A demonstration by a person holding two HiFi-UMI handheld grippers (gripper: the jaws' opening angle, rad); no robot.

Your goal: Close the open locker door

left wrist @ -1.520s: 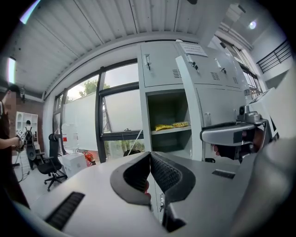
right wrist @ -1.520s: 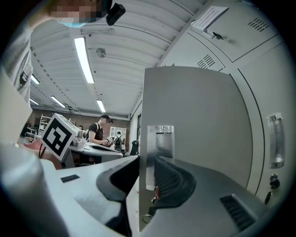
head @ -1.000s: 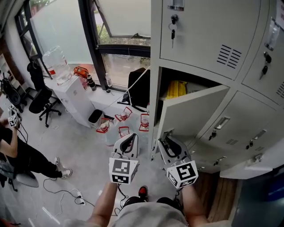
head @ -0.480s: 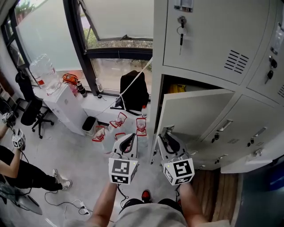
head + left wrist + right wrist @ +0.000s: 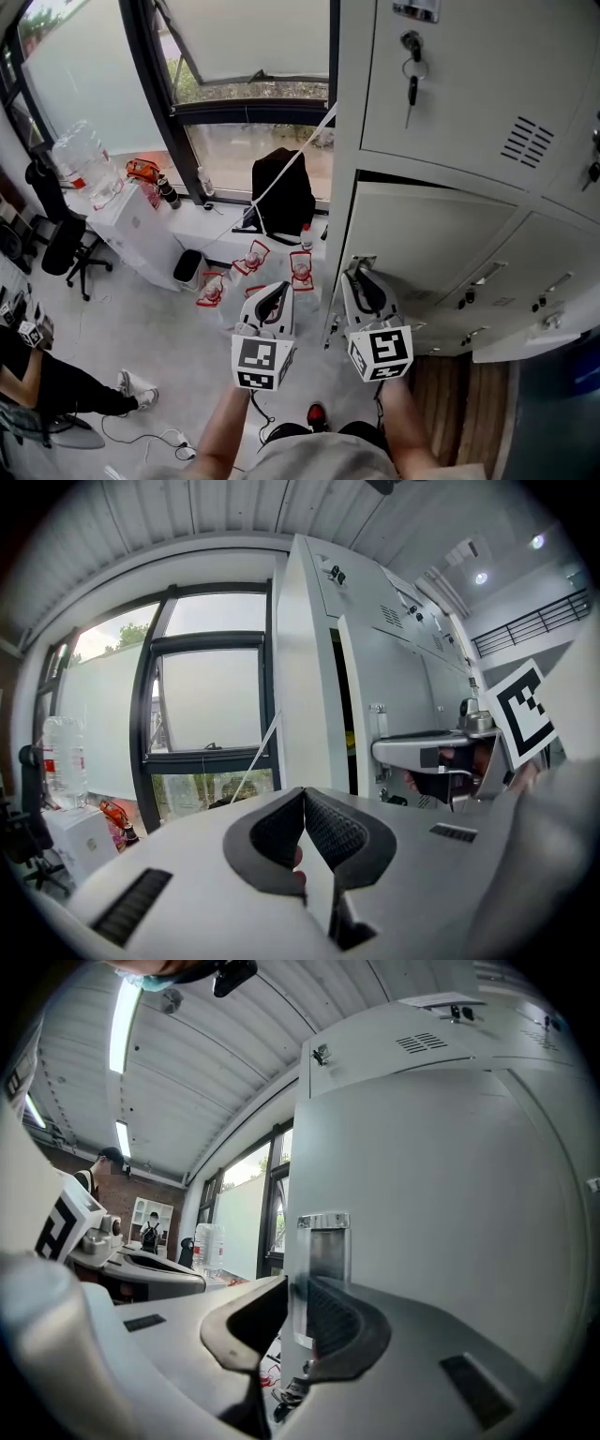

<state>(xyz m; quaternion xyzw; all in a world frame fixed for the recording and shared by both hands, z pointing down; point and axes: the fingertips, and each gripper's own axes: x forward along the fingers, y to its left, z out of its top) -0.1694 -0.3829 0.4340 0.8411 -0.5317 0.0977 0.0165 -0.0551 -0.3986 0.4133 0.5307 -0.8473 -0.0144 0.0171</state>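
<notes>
- Right claw [image 5: 298, 1283] is clenched on the free edge of the locker door [image 5: 422, 1194]. That edge and its metal latch plate [image 5: 323, 1241] stand between the two jaws.
- From the head view, this claw [image 5: 361, 279] sits at the door's lower left corner. The locker door [image 5: 431, 239] spreads up and to the right of it.
- Directly above the right claw, the door stands almost flush with the cabinet front. Only a thin dark slit shows along its top edge.
- Left claw [image 5: 303, 794] is clenched on nothing, its pads meeting tip to tip.
- It [image 5: 277, 292] hangs just to the left of the right claw, clear of the cabinet and touching nothing.
- From the left claw's own view, the locker door [image 5: 394, 696] lies ahead and to the right, with a dark gap beside the cabinet's side wall.
- Well above the right claw, a key [image 5: 411, 58] hangs in the lock of the upper locker.
- Beyond the left claw and a little to its left, a black bag [image 5: 281, 192] rests on the low sill under the window [image 5: 248, 37].
- Far to the left of both claws, a large water bottle [image 5: 80, 159] stands on a white unit.
</notes>
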